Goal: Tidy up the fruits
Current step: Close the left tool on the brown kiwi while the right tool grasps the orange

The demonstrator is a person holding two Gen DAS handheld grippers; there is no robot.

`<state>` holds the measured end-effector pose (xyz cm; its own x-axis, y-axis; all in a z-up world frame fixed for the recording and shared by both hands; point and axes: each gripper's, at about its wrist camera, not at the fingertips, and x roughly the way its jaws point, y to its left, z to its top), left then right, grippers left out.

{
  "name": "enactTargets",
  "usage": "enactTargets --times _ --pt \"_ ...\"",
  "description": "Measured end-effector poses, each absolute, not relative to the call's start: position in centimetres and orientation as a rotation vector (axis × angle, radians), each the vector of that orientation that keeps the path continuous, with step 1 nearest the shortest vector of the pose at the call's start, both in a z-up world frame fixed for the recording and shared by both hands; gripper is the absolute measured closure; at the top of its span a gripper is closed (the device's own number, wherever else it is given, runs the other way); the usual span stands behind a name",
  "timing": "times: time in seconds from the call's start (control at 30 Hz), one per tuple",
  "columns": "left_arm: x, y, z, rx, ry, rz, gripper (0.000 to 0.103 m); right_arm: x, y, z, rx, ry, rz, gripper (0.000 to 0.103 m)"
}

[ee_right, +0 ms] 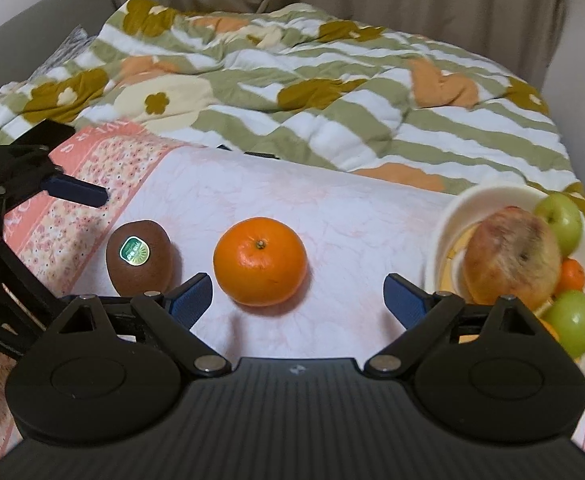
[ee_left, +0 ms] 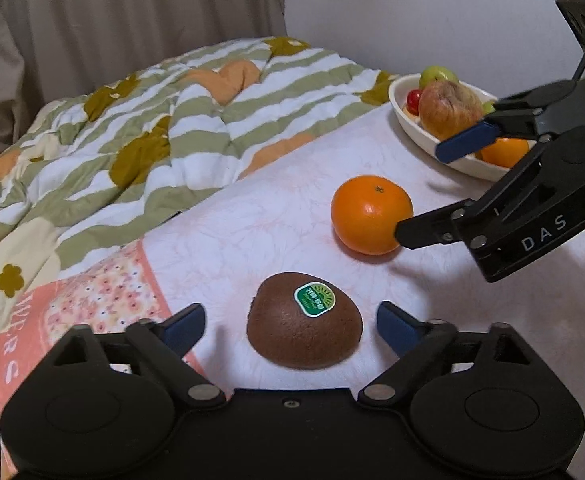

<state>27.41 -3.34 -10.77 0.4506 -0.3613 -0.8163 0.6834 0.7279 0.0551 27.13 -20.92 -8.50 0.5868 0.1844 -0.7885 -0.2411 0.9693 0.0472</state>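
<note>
Both tools open over loose fruit

Left tool [ee_left: 290,326] straddles the kiwi [ee_left: 304,320], near side of the desk [ee_left: 220,232] — soft, grip its flanks lightly. Right tool [ee_right: 298,296] gapes by the orange [ee_right: 260,261] — firm, round, may roll; bowl [ee_right: 440,232] far right.

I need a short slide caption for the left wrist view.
Open left gripper straddling a kiwi, orange beyond.

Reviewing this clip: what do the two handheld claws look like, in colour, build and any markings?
Both are matte black plastic linkage frames with round pivot discs, silver pivot pins and dark blue pads on the fingertips. The left claw has a smooth black body. The right claw has a ribbed black body; seen in the left wrist view, it carries white letters "DAS" and a thin black cable. No sleeves show.
</note>
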Motion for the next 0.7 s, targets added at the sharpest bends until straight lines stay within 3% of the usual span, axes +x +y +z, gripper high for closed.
enactTargets --times 0.1,0.2,0.7 --pt "27.7 -3.8 -11.3 0.417 0.906 -0.677 0.016 27.8 -20.9 -9.0 -0.062 0.923 0.268 0.000" --pt "27.8 -4.0 -11.8 0.421 0.928 -0.685 0.032 28.3 -20.8 -9.3 -0.054 0.932 0.287 0.000" --pt "27.2 -2.7 -11.5 0.365 0.964 -0.610 0.033 29.4 -19.2 -10.6 -0.046 0.945 0.342 0.000"
